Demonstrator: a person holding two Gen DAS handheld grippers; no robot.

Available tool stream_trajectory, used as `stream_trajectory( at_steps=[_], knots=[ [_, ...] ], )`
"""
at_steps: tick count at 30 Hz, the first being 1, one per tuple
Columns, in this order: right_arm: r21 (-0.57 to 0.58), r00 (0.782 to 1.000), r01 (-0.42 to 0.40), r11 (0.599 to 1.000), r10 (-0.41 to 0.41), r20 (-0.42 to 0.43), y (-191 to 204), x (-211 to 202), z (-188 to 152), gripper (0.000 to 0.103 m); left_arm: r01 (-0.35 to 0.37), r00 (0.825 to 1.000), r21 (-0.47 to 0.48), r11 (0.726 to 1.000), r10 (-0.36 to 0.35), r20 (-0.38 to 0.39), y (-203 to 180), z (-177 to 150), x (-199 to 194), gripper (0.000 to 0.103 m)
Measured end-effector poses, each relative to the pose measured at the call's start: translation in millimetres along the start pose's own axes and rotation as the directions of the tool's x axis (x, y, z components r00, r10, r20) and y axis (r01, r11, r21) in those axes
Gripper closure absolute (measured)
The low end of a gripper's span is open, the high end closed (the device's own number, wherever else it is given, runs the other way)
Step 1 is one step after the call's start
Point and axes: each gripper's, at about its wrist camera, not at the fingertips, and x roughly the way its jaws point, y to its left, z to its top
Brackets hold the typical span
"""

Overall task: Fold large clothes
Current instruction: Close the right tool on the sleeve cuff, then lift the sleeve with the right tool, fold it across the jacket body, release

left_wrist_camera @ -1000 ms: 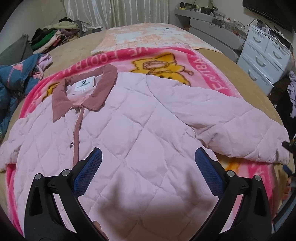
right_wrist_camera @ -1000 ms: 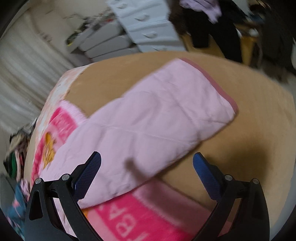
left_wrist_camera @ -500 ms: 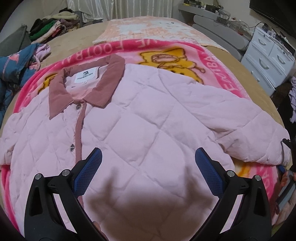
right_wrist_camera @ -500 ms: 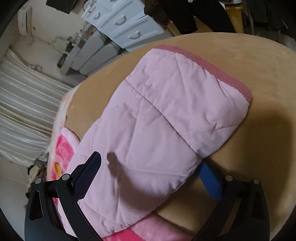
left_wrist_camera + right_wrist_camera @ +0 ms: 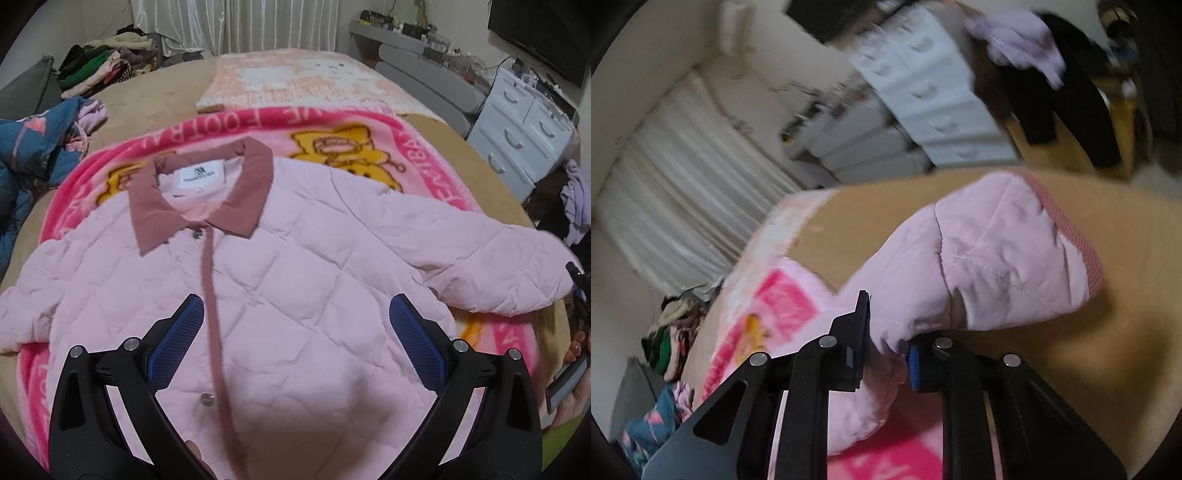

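A pink quilted jacket (image 5: 303, 266) with a dusty-rose collar (image 5: 207, 192) lies front up, buttoned, on a pink cartoon blanket (image 5: 332, 129), sleeves spread. My left gripper (image 5: 295, 332) is open and hovers over the jacket's lower front, holding nothing. My right gripper (image 5: 886, 343) is shut on the jacket's right sleeve (image 5: 997, 254) a little back from the cuff, and the cuff end sticks out past the fingers. The right gripper also shows at the far right edge of the left wrist view (image 5: 578, 280).
The bed has a tan cover (image 5: 155, 88) and a peach blanket (image 5: 303, 81) at the far end. A blue patterned garment (image 5: 33, 155) lies at the left, a clothes pile (image 5: 99, 70) behind it. White drawers (image 5: 524, 125) stand to the right.
My right gripper has closed on the sleeve near the cuff and its view has swung. My left gripper has shifted a little over the jacket front and stays open.
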Motion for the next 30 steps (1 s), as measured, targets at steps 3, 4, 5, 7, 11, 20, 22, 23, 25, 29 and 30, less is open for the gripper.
stream_trajectory(
  at_steps=[3, 4, 5, 7, 11, 20, 22, 23, 25, 29, 30],
  knots=[
    [-0.115, 0.999, -0.017, 0.993, 0.022, 0.045, 36, -18, -2, 0.087, -0.004, 1.000, 0.017, 1.000, 0.003, 0.023, 8, 0, -15, 0.009],
    [-0.153, 0.998, -0.021, 0.988, 0.030, 0.054, 48, -22, -3, 0.087, -0.006, 1.000, 0.024, 1.000, 0.005, 0.025, 10, 0, -19, 0.009],
    [-0.181, 0.997, -0.027, 0.983, 0.038, 0.060, 57, -29, -6, 0.087, -0.006, 1.000, 0.027, 1.000, 0.005, 0.025, 13, -1, -21, 0.009],
    [-0.227, 0.997, -0.040, 0.973, 0.055, 0.058, 75, -37, -9, 0.087, -0.004, 1.000, 0.019, 1.000, 0.003, 0.028, 20, -1, -27, 0.009],
    [-0.304, 0.996, -0.067, 0.950, 0.084, 0.044, 115, -50, -13, 0.088, 0.012, 0.999, -0.002, 1.000, -0.012, 0.037, 33, -2, -38, 0.009],
    [-0.445, 0.992, -0.091, 0.891, 0.123, 0.042, 194, -69, -24, 0.088, 0.027, 0.998, -0.038, 0.999, -0.025, 0.057, 61, -8, -55, 0.009],
    [-0.462, 0.991, -0.099, 0.881, 0.131, 0.037, 207, -72, -29, 0.088, 0.035, 0.998, -0.052, 0.998, -0.032, 0.062, 67, -7, -59, 0.009],
    [-0.470, 0.990, -0.102, 0.877, 0.134, 0.035, 212, -74, -31, 0.088, 0.040, 0.997, -0.062, 0.997, -0.035, 0.067, 72, -7, -61, 0.009],
    [-0.490, 0.989, -0.110, 0.864, 0.143, 0.031, 224, -78, -35, 0.088, 0.046, 0.996, -0.073, 0.996, -0.041, 0.078, 78, -7, -67, 0.009],
    [-0.532, 0.987, -0.123, 0.838, 0.161, 0.025, 246, -87, -44, 0.088, 0.031, 0.995, -0.087, 0.996, -0.022, 0.099, 91, -8, -77, 0.009],
    [-0.542, 0.986, -0.127, 0.831, 0.166, 0.023, 251, -89, -46, 0.088, 0.019, 0.995, -0.089, 0.996, -0.010, 0.104, 95, -8, -78, 0.009]
  ],
)
